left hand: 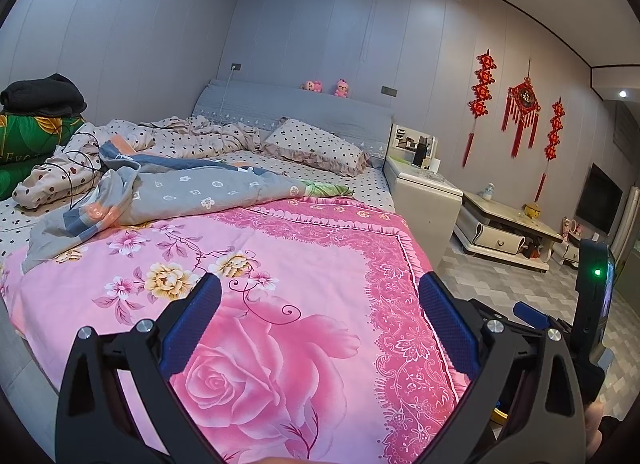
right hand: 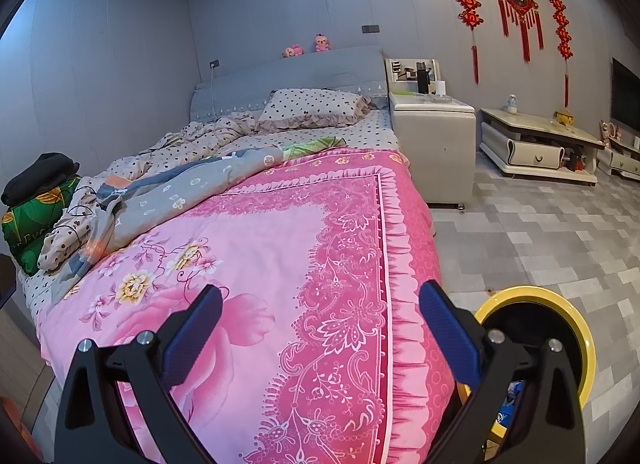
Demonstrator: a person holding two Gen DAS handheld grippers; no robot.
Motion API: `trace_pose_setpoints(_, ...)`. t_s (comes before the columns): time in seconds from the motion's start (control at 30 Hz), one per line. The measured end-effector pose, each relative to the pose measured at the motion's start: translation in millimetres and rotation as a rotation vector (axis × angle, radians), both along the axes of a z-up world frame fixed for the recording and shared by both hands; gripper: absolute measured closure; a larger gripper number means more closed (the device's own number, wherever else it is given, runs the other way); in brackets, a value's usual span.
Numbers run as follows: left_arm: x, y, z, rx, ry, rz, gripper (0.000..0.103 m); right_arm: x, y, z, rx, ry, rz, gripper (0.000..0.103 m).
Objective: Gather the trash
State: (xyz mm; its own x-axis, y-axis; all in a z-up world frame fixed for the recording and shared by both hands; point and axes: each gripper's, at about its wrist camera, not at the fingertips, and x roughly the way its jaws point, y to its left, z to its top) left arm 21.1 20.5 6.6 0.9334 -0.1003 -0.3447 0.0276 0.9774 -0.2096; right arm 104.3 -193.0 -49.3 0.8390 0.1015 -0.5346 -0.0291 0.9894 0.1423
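Both tools, left tool [left hand: 320,320] and right tool [right hand: 322,324], gape empty above the bed [right hand: 260,248]. The yellow-rimmed bin [right hand: 576,320] at 4 o'clock holds some scraps; no loose trash is visible.

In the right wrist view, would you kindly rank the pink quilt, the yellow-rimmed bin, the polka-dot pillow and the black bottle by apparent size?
1. Pink quilt
2. Yellow-rimmed bin, though it is near the camera and partly hidden
3. Polka-dot pillow
4. Black bottle

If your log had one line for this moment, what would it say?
left claw: open, empty, over pink quilt | right claw: open, empty | yellow-rimmed bin: floor beside bed | trash on bed: none visible
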Motion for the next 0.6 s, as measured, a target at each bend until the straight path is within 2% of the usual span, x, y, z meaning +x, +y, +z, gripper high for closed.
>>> trace_pose_setpoints(0.6,5.5,-1.9,-6.2,-0.002,0.013,-0.011,0.008,1.2,-2.2,-5.7,0.009,0.014,-0.01,0.008)
